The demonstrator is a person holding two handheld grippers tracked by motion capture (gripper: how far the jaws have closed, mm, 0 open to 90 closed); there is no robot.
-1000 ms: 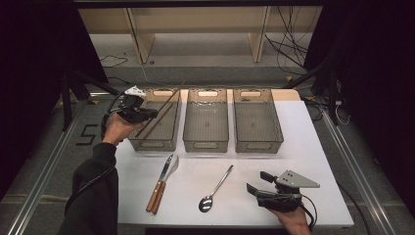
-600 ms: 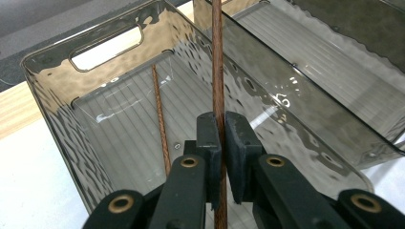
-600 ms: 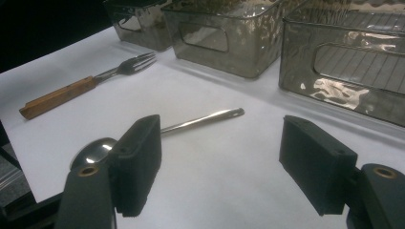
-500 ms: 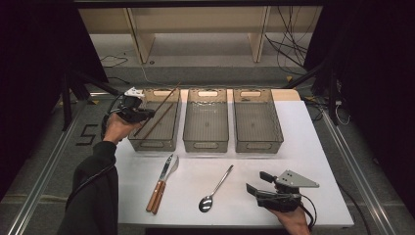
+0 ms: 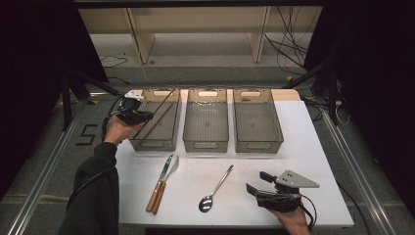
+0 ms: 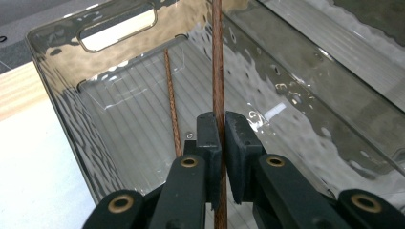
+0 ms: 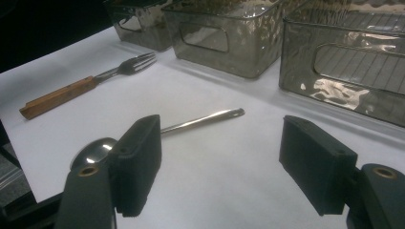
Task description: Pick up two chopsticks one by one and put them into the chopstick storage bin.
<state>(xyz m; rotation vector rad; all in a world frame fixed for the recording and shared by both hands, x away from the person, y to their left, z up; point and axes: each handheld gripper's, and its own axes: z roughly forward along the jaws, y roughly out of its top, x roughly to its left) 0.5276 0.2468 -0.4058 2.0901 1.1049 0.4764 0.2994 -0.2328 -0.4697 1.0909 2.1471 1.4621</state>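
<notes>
Brown wood marked the chopstick (image 6: 218, 71) that the left tongs (image 6: 222, 125) held clamped between their two black pads, over the near end of the leftmost smoky plastic bin (image 5: 142, 143). In the left gripper view the stick ran straight up between the pads and on toward the far wall with its handle slot, while a second chopstick (image 6: 171, 98) lay slanted inside the same bin, just beside the first. In the high view the left tongs (image 5: 133, 116) sat at that bin's left rim. Two more bins, the middle bin (image 5: 206, 145) and the right bin (image 5: 258, 147), stood side by side to the right on the white bench (image 5: 323, 161). In front of them lay a wooden-handled knife (image 5: 161, 182) and fork (image 7: 81, 86) close together, then a metal spoon (image 5: 216, 188). Farthest right, the right tongs (image 5: 259, 185) rested near the bench's front edge, their jaws wide apart with nothing between them, the spoon just beyond the left jaw in the right gripper view
</notes>
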